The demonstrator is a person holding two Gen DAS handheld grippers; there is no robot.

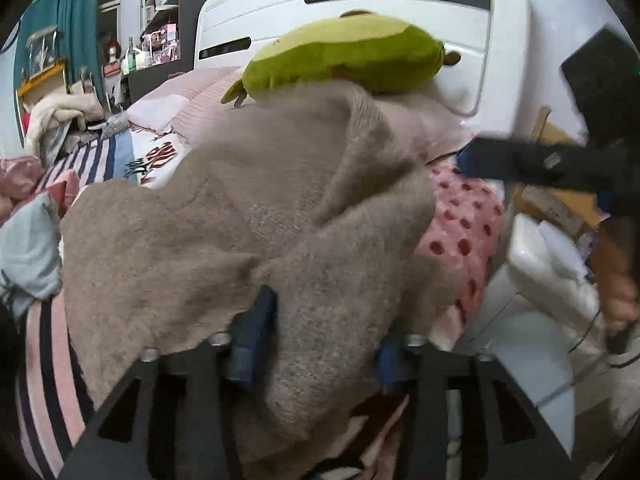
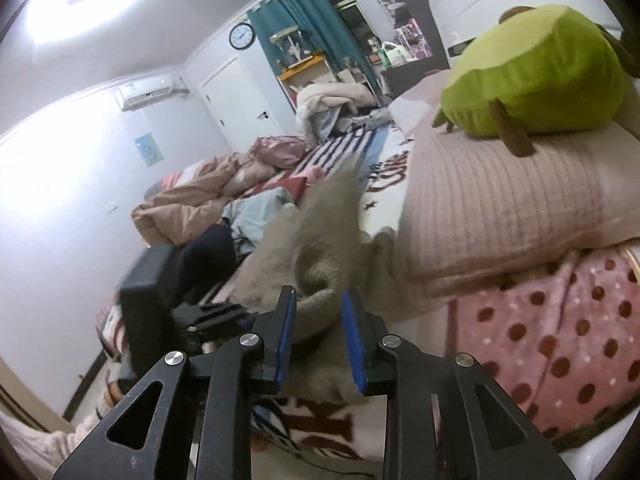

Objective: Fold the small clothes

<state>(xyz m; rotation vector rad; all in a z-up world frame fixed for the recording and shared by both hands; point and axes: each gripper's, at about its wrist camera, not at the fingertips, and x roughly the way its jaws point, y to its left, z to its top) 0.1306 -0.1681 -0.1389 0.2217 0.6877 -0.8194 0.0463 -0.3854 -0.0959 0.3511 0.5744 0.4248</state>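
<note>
1. Locate the beige knit garment (image 1: 256, 200): spread in a loose heap on the bed (image 2: 384, 200), in front of and below the green plush toy (image 1: 344, 60), with its far edge reaching up to just beneath the toy.
2. Check the left tool (image 1: 324, 332): pads set well apart, a thick bunch of the knit filling the gap from pad to pad. Cannot tell whether the pads press on it.
3. Check the right tool (image 2: 320, 320): pads narrowly parted, a rolled hem or cuff of the same garment between them. Cannot tell whether the grip is firm; treat as loose.
4. Judge the step in hand as laying the garment out for a fold, not yet a finished fold: surface uneven, one ridge running down from the toy side.
5. Confirm a secure pinch on a single edge layer with each tool before any pull; avoid gathering a bunch.
6. Keep both tools level with each other and draw the knit away from the toy, onto the flat sheet, clear of the ribbed pillow (image 2: 500, 208) under the toy.
7. Keep the hem off the dotted blanket (image 2: 560, 340) below the toy; soft nap likely to catch knit.
8. Move slowly: loose knit stretches and sags.
</note>
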